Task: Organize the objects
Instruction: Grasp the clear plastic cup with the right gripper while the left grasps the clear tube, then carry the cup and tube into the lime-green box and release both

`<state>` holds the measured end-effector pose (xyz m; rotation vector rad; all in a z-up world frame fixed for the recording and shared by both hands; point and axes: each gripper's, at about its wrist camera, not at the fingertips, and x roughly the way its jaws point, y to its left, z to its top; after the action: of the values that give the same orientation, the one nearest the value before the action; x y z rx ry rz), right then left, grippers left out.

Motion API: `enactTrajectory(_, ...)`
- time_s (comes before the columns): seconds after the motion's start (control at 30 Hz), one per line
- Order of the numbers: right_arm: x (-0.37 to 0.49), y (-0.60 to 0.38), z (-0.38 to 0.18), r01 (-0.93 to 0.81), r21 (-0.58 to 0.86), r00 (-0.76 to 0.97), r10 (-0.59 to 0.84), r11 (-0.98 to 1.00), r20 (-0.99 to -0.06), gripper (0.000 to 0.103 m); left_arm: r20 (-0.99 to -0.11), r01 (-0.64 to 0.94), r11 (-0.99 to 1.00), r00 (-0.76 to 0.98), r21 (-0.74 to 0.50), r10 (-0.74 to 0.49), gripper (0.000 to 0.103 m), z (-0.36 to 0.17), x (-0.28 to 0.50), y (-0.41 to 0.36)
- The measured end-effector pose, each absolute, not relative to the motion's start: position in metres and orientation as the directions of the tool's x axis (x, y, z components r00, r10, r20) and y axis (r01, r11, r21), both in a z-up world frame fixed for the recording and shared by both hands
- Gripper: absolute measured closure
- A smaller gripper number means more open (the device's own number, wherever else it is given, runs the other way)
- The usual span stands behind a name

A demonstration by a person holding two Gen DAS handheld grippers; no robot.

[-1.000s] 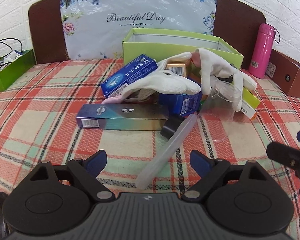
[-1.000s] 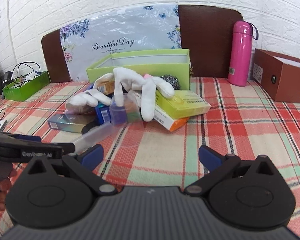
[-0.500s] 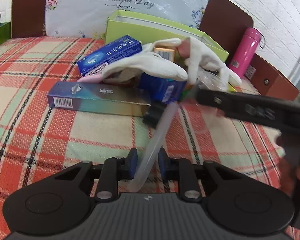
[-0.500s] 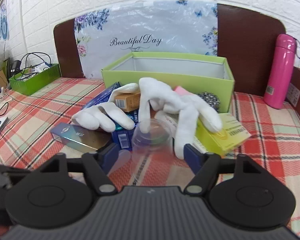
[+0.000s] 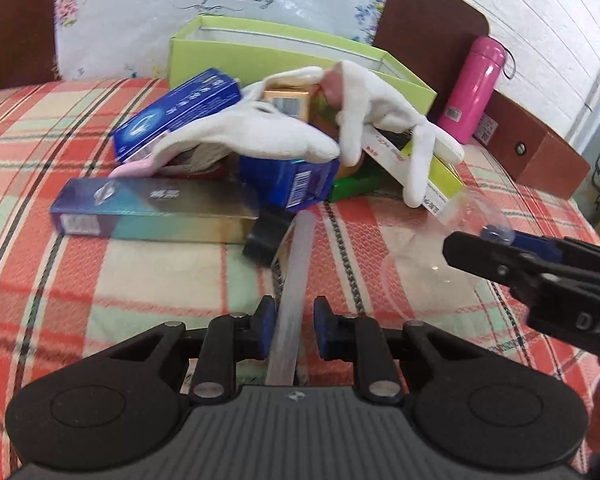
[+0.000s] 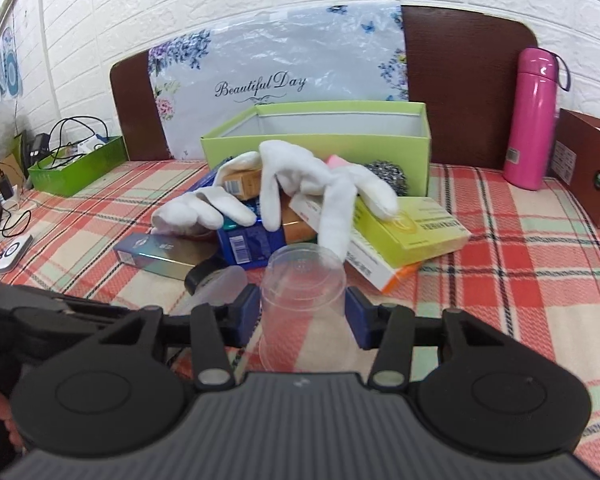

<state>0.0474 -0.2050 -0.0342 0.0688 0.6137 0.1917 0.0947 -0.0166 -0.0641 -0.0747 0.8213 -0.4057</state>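
- Both grippers have just been closing: left gripper (image 5: 295,328) is clamped on the translucent tube (image 5: 296,264), right gripper (image 6: 302,316) on the clear cup (image 6: 302,284).
- Two loose items are judged secured, ready for the green box (image 6: 320,136).

Both grippers look the same: left gripper (image 5: 294,330) and right gripper (image 6: 302,316) are matte black plastic with blue pads (image 5: 265,328), silver screws (image 5: 207,390) at the linkage pivots, round discs either side of a ribbed grey housing (image 5: 296,432).
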Motion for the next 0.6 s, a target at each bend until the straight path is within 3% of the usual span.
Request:
enactTrajectory(0.07, 0.045, -0.208, -0.033, -0.154, 0.126, 0.803, 0.199, 0.98, -0.562, 0.057, -0.7, 0.325, 0.924, 0.613, -0.201, -0.368, 0.084, -0.064, 0.094, -0.02)
enactTrajectory(0.1, 0.044, -0.209, -0.032, -0.156, 0.135, 0.805, 0.205, 0.979, -0.557, 0.057, -0.7, 0.327, 0.924, 0.613, -0.197, -0.366, 0.092, -0.063, 0.093, -0.02)
enactTrajectory(0.27, 0.034, -0.211, -0.018, -0.183, 0.16, 0.822, 0.24, 0.97, -0.515, 0.057, -0.681, 0.336, 0.91, 0.61, -0.24, -0.405, 0.093, -0.051, 0.077, -0.011)
enactTrajectory(0.6, 0.046, -0.224, 0.043, -0.247, 0.159, 0.875, 0.291, 0.956, -0.387, 0.057, -0.476, 0.412, 0.87, 0.728, -0.272, -0.494, 0.093, 0.039, 0.072, 0.002)
